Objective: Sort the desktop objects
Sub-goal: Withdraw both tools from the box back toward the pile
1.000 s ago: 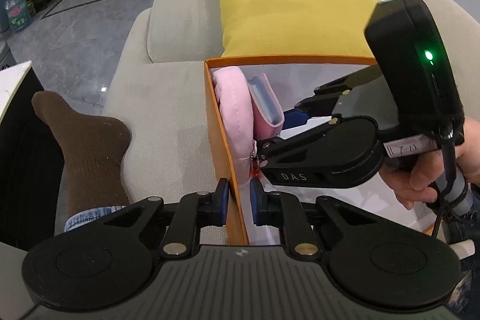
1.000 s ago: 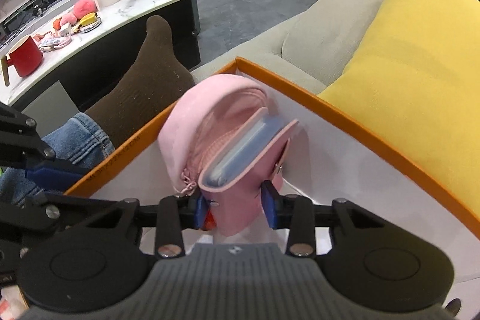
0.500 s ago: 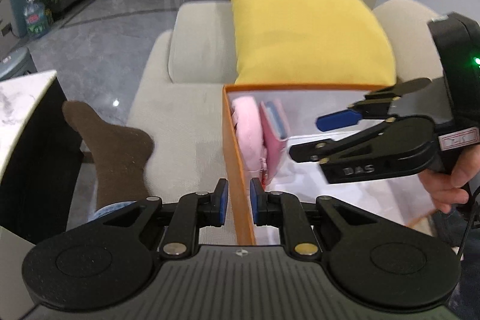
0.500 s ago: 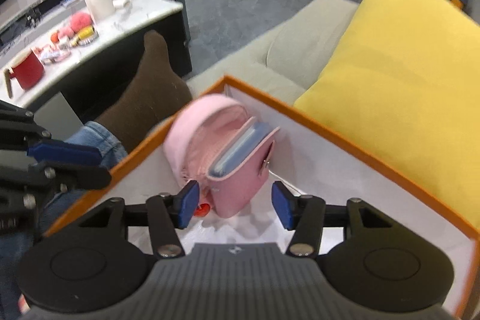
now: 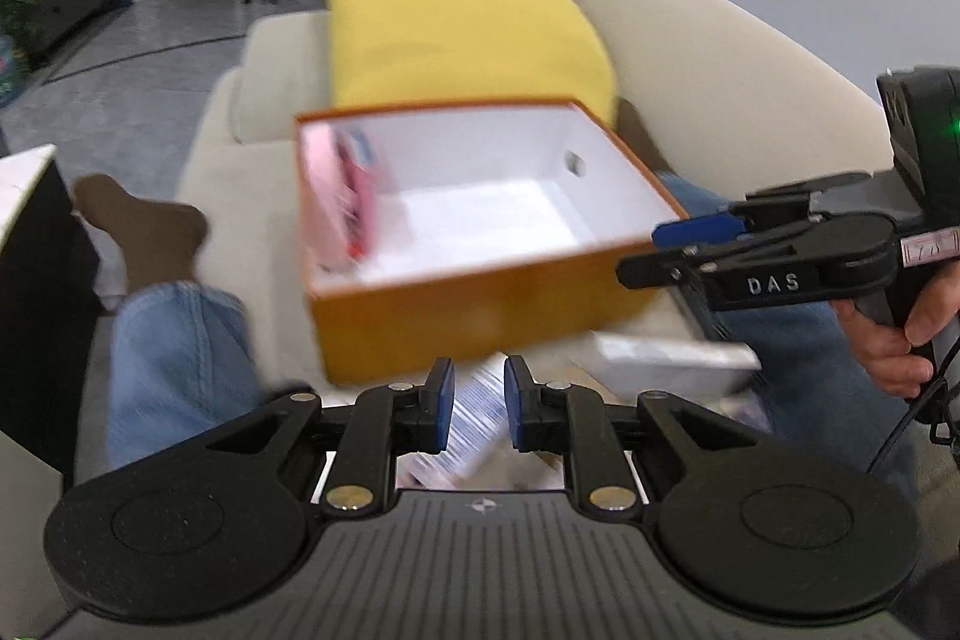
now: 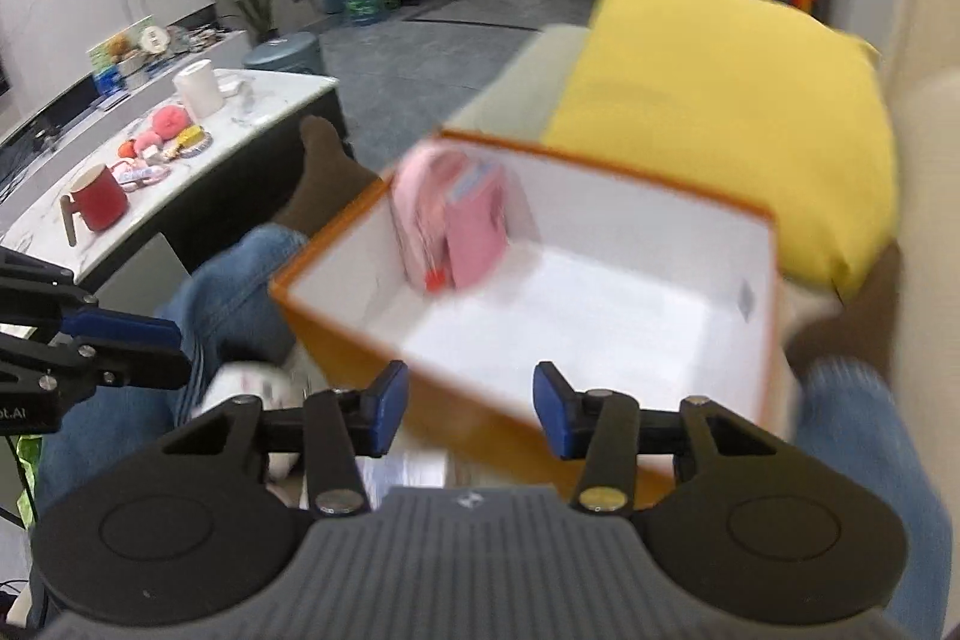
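An orange box (image 5: pixel 480 304) with a white inside rests on the sofa; it also shows in the right wrist view (image 6: pixel 480 400). A pink pouch (image 5: pixel 342 208) stands against the box's left wall, also seen in the right wrist view (image 6: pixel 462 226). My left gripper (image 5: pixel 477 403) is above and in front of the box, jaws a narrow gap apart, nothing between them. My right gripper (image 6: pixel 471 409) is open and empty, pulled back over the box's near edge; it shows in the left wrist view (image 5: pixel 690 244) at the right. Both views are blurred.
A yellow cushion (image 5: pixel 456 34) leans behind the box. Legs in jeans (image 5: pixel 174 340) and a brown sock (image 5: pixel 144 226) lie left of it. Papers (image 5: pixel 474 424) lie under my left gripper. A marble table (image 6: pixel 258 100) holds a red mug (image 6: pixel 99 205) and small items.
My right gripper opened, let go of the pink pouch in the box and drew back. My left gripper let go of the box wall, rose and pulled back.
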`<action>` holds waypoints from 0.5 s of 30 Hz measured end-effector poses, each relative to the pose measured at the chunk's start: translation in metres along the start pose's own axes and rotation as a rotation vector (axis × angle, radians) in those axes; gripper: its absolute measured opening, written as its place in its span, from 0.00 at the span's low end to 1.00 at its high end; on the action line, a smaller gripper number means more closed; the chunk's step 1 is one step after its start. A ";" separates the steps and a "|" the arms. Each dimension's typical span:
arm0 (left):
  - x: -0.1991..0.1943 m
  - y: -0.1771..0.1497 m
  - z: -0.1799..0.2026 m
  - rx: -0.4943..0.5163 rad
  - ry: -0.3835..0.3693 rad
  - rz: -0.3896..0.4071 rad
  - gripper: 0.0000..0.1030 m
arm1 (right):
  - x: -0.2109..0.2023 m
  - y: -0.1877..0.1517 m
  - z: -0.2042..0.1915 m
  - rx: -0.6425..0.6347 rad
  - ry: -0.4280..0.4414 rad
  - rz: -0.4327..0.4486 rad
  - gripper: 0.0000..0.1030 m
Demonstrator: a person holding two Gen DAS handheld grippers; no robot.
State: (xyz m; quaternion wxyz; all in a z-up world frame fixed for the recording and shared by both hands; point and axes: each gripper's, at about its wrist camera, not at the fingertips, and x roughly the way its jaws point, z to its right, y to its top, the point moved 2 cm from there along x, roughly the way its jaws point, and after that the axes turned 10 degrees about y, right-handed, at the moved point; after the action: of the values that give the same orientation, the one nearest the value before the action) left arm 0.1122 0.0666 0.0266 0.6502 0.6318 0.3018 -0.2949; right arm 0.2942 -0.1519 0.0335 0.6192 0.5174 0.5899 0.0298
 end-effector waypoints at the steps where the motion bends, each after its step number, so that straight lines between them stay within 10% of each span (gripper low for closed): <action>1: -0.001 -0.005 0.007 0.014 -0.013 -0.004 0.20 | -0.007 -0.013 0.001 0.016 -0.001 -0.008 0.47; 11: 0.022 -0.028 0.087 0.115 -0.190 -0.083 0.26 | -0.043 -0.107 0.025 0.029 -0.117 -0.182 0.46; 15: 0.045 -0.029 0.116 0.135 -0.252 -0.142 0.36 | -0.043 -0.121 0.034 0.034 -0.135 -0.229 0.30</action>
State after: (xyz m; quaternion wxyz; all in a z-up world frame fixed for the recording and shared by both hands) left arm 0.1211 -0.0503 -0.0244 0.6167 0.6090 0.2411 -0.4367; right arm 0.2380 -0.2560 -0.0262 0.6480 0.4580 0.6025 -0.0860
